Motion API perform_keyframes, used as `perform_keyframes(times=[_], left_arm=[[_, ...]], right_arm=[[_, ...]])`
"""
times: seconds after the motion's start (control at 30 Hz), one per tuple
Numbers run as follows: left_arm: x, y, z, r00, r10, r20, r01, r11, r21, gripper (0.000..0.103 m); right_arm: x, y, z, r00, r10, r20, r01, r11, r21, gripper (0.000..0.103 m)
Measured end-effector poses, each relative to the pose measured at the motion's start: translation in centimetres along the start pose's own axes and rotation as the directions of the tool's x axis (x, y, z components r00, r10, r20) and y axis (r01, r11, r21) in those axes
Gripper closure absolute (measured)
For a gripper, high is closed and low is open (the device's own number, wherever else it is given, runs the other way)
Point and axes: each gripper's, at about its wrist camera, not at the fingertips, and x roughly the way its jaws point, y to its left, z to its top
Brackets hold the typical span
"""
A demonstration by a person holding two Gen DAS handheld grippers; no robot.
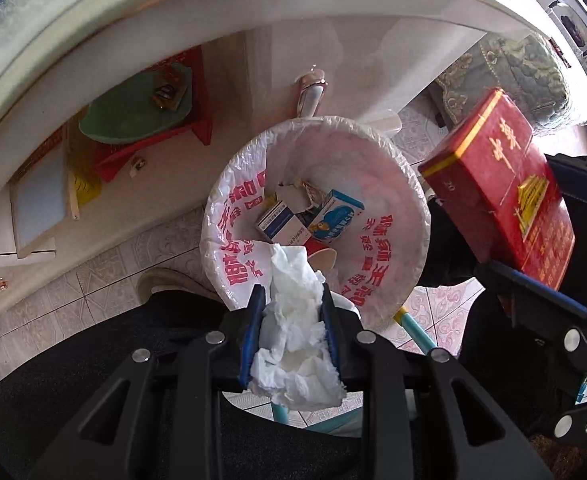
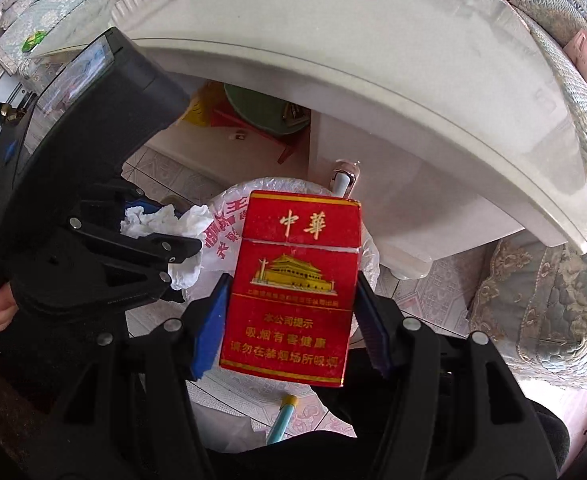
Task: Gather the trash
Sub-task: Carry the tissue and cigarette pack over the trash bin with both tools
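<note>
The left gripper (image 1: 291, 300) clamps a crumpled tissue (image 1: 293, 336) between its fingers, just above the bin (image 1: 377, 184) rim. The right gripper (image 2: 291, 292) grips a red cigarette pack (image 2: 293, 288) by its sides — the lined bin lies beyond the fingertips.

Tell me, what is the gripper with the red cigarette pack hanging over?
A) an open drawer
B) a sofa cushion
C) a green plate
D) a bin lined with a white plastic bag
D: the right gripper holds the red cigarette pack above the bin, whose white bag with red print already holds small boxes; the left gripper holds a crumpled tissue over its rim.
</note>
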Motion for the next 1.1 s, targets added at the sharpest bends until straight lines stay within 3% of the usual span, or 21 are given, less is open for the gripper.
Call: perform_keyframes(times=[0.33,0.63,0.8,1.1], left_arm=[[5.4,0.8,1.0,0.997,-0.003,-0.073,0.001,1.0,-0.027,0.076],[8.7,2.1,2.2,0.988,-0.084,-0.131,0.071,0.992,-0.102,0.076],[10.7,2.7,2.6,0.984,-0.06,-0.165,0.04,0.992,-0.12,0.075],[13.1,2.4,3.3,0.97,-0.11,-0.217,0.081,0.987,-0.138,0.075]], right_arm=[[4.6,-1.1,0.0,0.998,-0.001,-0.059,0.004,0.999,0.053,0.044],[8.9,-1.9,-0.2,0.992,0.011,-0.125,-0.001,0.997,0.077,0.044],[11.3,-1.9,-0.7,0.984,0.026,-0.176,-0.013,0.997,0.073,0.044],[13.7,-2.4,-0.7,0.974,0.049,-0.222,-0.029,0.995,0.091,0.044]])
